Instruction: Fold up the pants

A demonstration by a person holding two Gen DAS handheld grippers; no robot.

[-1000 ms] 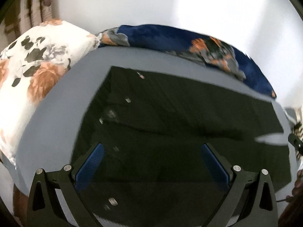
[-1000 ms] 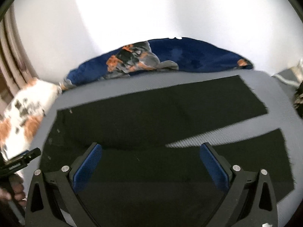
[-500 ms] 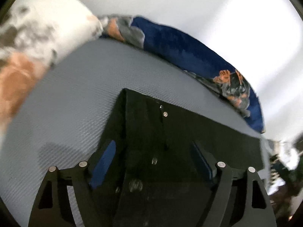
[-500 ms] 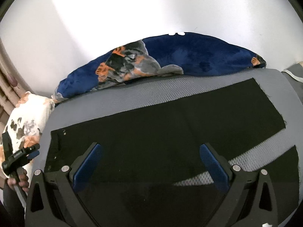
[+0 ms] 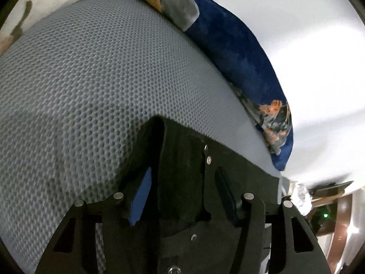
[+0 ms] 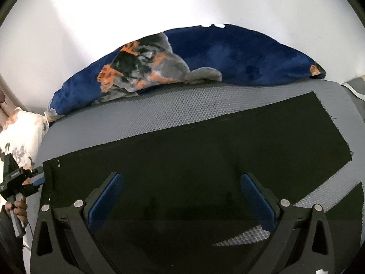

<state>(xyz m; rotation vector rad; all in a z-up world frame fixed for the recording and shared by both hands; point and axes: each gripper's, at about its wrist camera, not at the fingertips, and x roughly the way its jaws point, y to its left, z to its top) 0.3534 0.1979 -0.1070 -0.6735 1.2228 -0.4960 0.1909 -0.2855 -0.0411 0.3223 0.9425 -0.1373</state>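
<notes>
The left gripper [image 5: 182, 189], with black fingers and blue pads, sits low over the waistband corner of the black fabric pants [image 5: 182, 159]. Its jaws have just been closing, and the waistband edge with its small metal rivets runs up between them, but the pads do not yet look pressed on the cloth, so it counts as half spread around the hem rather than pinching it. The right gripper [image 6: 180, 201] hangs above the middle of the pants [image 6: 194, 159] with its jaws spread wide and nothing held.

The pants lie flat and lengthwise on a grey honeycomb-mesh mattress [image 6: 159, 116], the waistband at the left gripper's end and the two legs reaching toward the far right, where a wedge of grey shows between them. A dark blue plush blanket with an orange and grey print [image 6: 228, 54] is bunched along the wall behind, and a white pillow with orange flowers [image 6: 22, 132] lies just beyond the waistband end.

The step in hand looks like taking hold for the first fold. Next, the left jaws probably need to finish closing on both waistband layers, and the right gripper needs to drop and pinch an edge, so both can lift together.
</notes>
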